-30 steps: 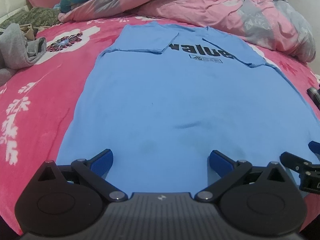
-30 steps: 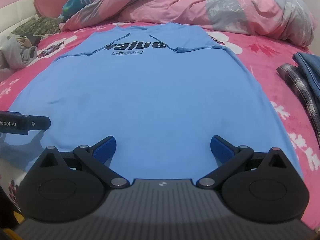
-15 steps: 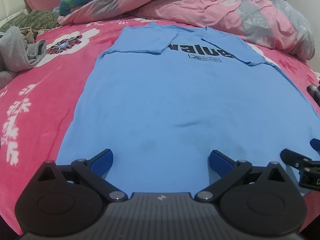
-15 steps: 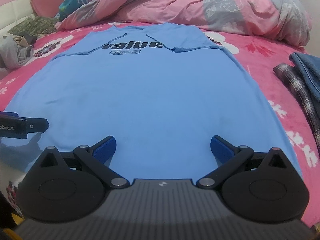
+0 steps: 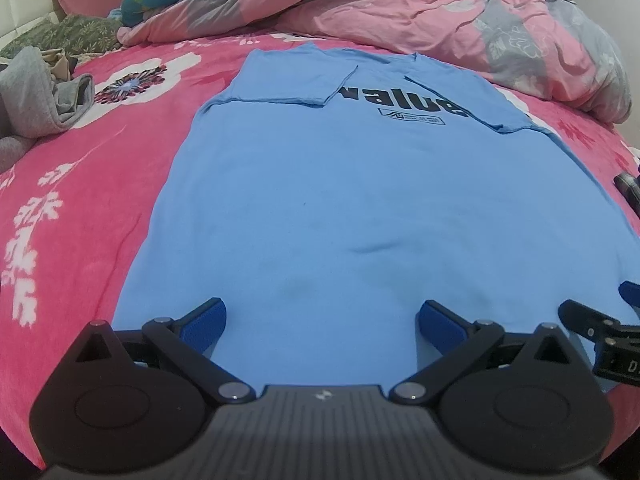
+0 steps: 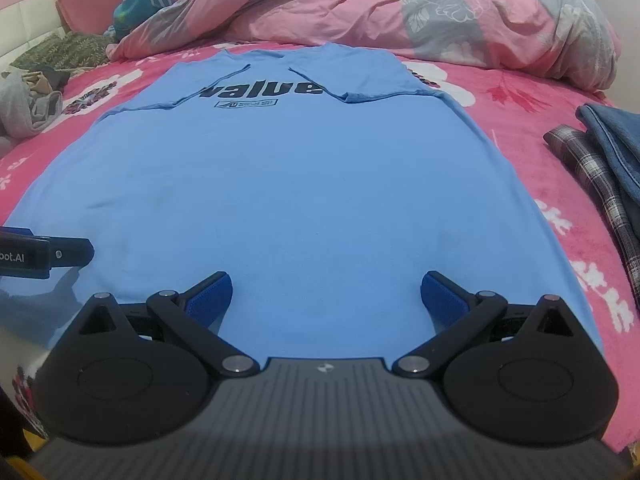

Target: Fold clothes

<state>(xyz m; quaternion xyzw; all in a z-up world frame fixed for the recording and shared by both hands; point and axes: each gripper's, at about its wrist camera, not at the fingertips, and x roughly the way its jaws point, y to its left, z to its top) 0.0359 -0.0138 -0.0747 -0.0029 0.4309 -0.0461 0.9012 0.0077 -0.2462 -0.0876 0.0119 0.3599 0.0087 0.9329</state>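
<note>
T-shirt (image 5: pixel 360 200) is light blue, lying flat on the pink floral bedspread (image 5: pixel 80 184), hem toward me, collar at the far end. Both sleeves are folded in over the chest, partly covering the black "value" print (image 5: pixel 404 100).

Going left to right in the left wrist view: grey garment (image 5: pixel 32 100) bunched at the far left edge of the bed, apart from the shirt. Green patterned pillow (image 5: pixel 60 36) behind it. Then bare bedspread, then the shirt's left edge. My left gripper (image 5: pixel 320 320) is released, its 2 blue fingertips spread wide over the hem area and nothing between them. I cannot tell if they touch the cloth. A short crease sits in the fabric just ahead of them. At the right edge, part of my right gripper (image 5: pixel 600 332) shows over the same hem.

Right wrist view, same order: the tip of the left gripper pokes in from the left edge above the shirt. My right gripper (image 6: pixel 326 300) is also released, fingers wide apart over the hem near the shirt's right side, gripping nothing. Right of the shirt is bare bedspread, then a plaid garment (image 6: pixel 592 176) with a dark blue garment (image 6: pixel 616 140) on it, both well apart from the shirt.

Pink and grey duvet (image 6: pixel 400 8) is heaped across the far end, just beyond the collar.
</note>
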